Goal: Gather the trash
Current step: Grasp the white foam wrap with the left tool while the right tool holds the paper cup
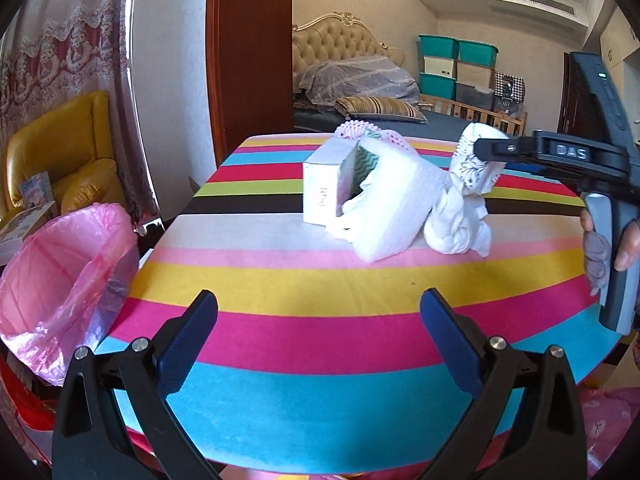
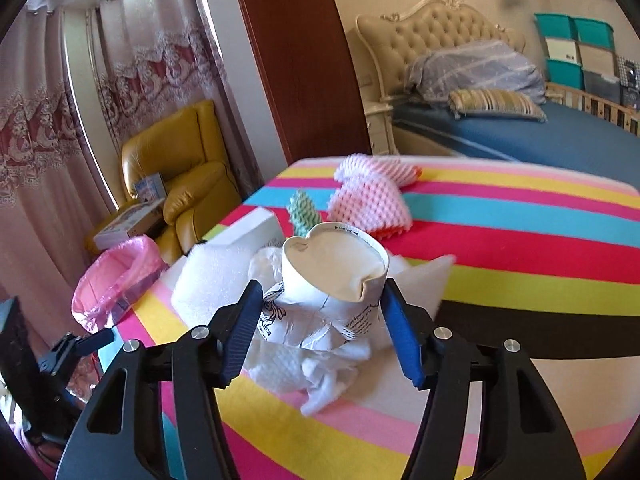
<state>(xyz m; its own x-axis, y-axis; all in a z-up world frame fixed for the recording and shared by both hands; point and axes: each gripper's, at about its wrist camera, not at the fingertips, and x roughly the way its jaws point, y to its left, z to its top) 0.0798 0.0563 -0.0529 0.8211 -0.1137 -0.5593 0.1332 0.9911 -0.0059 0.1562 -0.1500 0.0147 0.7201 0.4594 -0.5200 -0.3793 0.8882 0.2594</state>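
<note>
A crushed white paper cup (image 2: pixel 336 276) with black print sits between the fingers of my right gripper (image 2: pixel 322 300), which close on its sides; it also shows in the left wrist view (image 1: pixel 478 160). A crumpled white tissue (image 2: pixel 304 368) lies under it. White foam wrap (image 1: pixel 394 208) and a small white box (image 1: pixel 324 188) lie beside it on the striped table (image 1: pixel 304 280). Pink foam netting (image 2: pixel 370 200) lies farther back. My left gripper (image 1: pixel 320 312) is open and empty over the table's near edge. A bin with a pink bag (image 1: pixel 60 272) stands left of the table.
A yellow armchair (image 1: pixel 60 152) with boxes stands behind the bin. A dark wooden door panel (image 1: pixel 250 48) and a bed (image 2: pixel 520 128) are beyond the table. Teal storage bins (image 1: pixel 456 68) are stacked at the back right.
</note>
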